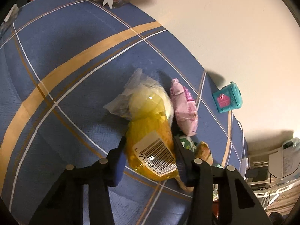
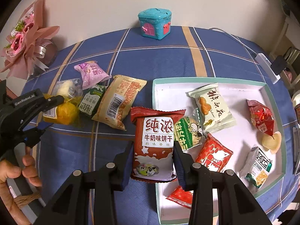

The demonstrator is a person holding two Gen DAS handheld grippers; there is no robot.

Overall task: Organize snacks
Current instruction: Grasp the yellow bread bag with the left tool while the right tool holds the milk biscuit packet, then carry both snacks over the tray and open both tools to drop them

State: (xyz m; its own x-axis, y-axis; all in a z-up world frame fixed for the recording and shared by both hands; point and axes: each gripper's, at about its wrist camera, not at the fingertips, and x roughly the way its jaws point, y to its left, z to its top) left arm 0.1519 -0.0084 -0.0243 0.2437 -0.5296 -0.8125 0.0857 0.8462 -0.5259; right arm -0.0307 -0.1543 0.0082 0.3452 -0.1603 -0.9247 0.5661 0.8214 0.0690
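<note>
My left gripper [image 1: 150, 150] is shut on a yellow snack packet [image 1: 150, 129] with a barcode label, its fingers pressing both sides. The right wrist view shows that gripper [image 2: 53, 112] at the left, on the same yellow packet [image 2: 65, 112]. Beside it lie a pink packet [image 2: 91, 73], a green packet [image 2: 91, 101] and a beige packet [image 2: 118, 101] on the blue checked cloth. My right gripper [image 2: 152, 153] is shut on a red milk-biscuit packet [image 2: 153, 142], held over the left rim of a white tray [image 2: 206, 79] that has several packets in it.
A teal house-shaped tin [image 2: 154, 25] stands at the table's far edge by the wall. A pink bouquet [image 2: 24, 37] sits at the far left. A white power strip [image 2: 266, 65] with its cable lies at the right. A person's hand [image 2: 18, 168] holds the left gripper.
</note>
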